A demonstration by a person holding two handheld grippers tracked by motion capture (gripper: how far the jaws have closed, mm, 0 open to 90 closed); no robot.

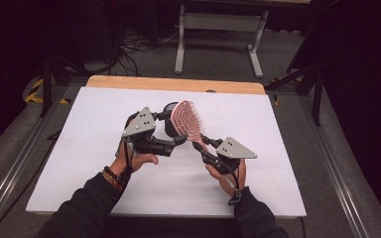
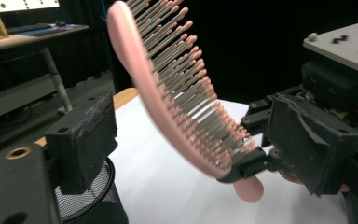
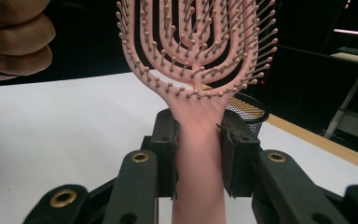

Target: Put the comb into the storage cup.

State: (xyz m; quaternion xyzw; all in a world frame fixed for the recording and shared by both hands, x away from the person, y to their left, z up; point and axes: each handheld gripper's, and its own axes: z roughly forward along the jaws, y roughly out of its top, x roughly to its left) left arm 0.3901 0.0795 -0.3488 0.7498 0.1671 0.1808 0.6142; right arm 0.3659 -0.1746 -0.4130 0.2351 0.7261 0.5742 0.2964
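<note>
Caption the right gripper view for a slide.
Right hand-held gripper clamps the handle of a pink plastic vented hairbrush, black mesh cup behind.

No text, label, brand, number or sign can be read anywhere in these pictures. The pink hairbrush (image 3: 200, 84) carries no legible marking on its handle or head. A lit screen (image 2: 21, 4) beyond the desk's far edge shows only dark dots, too small to read.
</note>
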